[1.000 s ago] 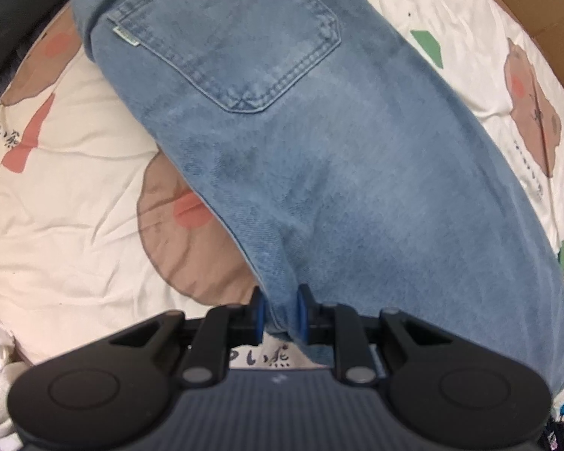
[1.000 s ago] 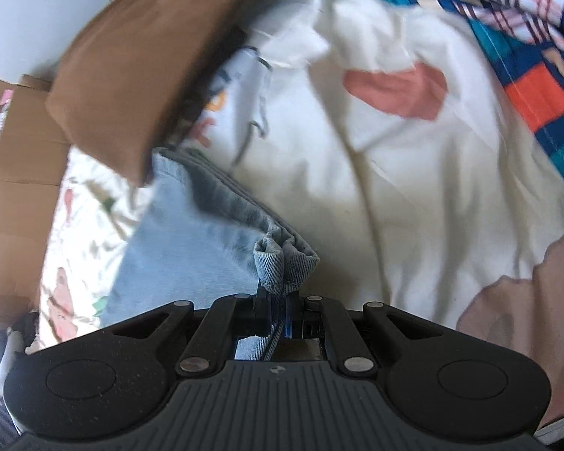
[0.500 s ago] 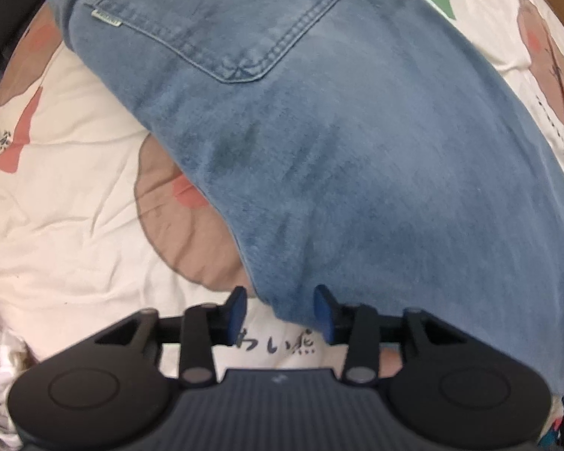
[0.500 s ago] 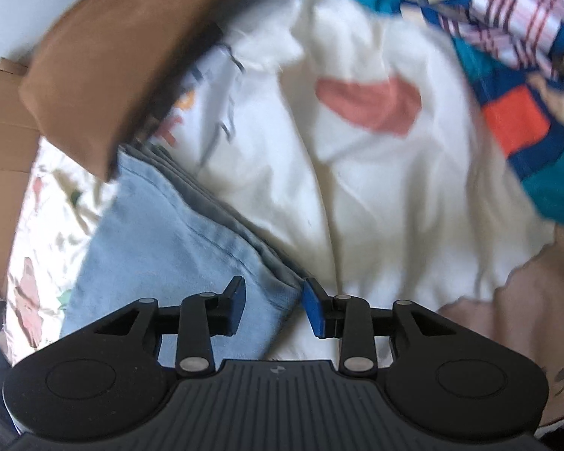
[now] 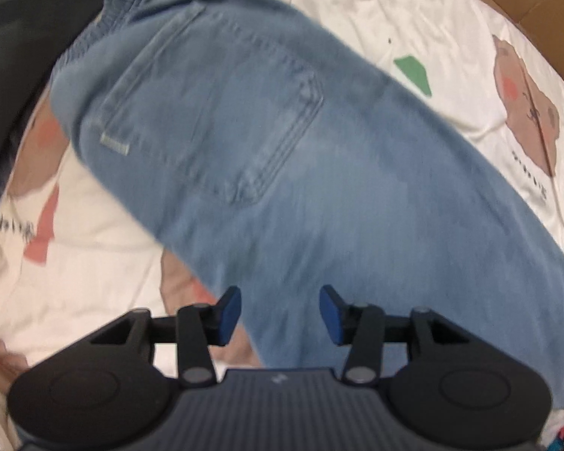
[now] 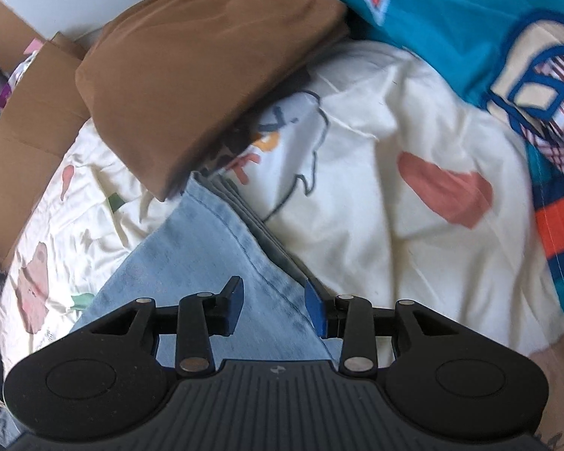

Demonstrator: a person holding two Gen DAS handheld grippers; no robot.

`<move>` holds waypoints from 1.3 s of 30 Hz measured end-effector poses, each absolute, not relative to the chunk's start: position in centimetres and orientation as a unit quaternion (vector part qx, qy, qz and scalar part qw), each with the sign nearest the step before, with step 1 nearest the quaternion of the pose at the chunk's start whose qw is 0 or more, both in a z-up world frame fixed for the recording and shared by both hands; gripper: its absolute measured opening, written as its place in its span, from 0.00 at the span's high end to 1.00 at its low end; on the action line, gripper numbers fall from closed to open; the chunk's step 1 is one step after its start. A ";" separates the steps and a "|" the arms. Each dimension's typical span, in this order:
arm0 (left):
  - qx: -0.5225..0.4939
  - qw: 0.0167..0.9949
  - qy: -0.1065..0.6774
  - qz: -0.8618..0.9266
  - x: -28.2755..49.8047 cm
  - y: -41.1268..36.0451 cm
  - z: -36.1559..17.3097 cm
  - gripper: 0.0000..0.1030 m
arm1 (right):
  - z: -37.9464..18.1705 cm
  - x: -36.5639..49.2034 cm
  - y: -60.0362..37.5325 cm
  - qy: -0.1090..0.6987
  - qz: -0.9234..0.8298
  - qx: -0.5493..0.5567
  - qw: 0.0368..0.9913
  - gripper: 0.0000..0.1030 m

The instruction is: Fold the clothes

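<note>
The jeans (image 5: 319, 173) lie flat across the bed sheet (image 5: 451, 37), back pocket up, hem end (image 6: 222, 248) stacked in layers near the folded brown garment (image 6: 191, 75). Left gripper (image 5: 280, 315) hangs spread over the denim edge; right gripper (image 6: 272, 310) is spread too, gripping nothing. Looks like between folds (or done) — any next fold needs a fresh pinch on an edge.

Black ribbed gripper bodies, silver screws, blue-padded fingers (image 5: 230, 310).
</note>
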State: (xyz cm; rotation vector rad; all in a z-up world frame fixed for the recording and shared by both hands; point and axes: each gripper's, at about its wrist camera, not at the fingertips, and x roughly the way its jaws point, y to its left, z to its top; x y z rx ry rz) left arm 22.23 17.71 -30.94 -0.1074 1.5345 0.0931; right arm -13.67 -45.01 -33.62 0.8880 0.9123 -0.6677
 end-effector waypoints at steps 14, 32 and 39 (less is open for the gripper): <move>0.006 0.754 0.656 0.034 29.5 13.7 -34.6 0.51 | -34.4 -6.1 -45.4 0.437 -0.288 0.318 0.791 0.58; 0.056 0.816 0.570 0.076 35.2 16.3 -35.7 0.47 | -37.2 0.7 -45.4 0.482 -0.287 0.191 0.806 0.57; 0.084 0.844 0.519 0.105 36.9 19.3 -33.8 0.48 | -34.8 0.4 -44.0 0.476 -0.294 0.157 0.814 0.57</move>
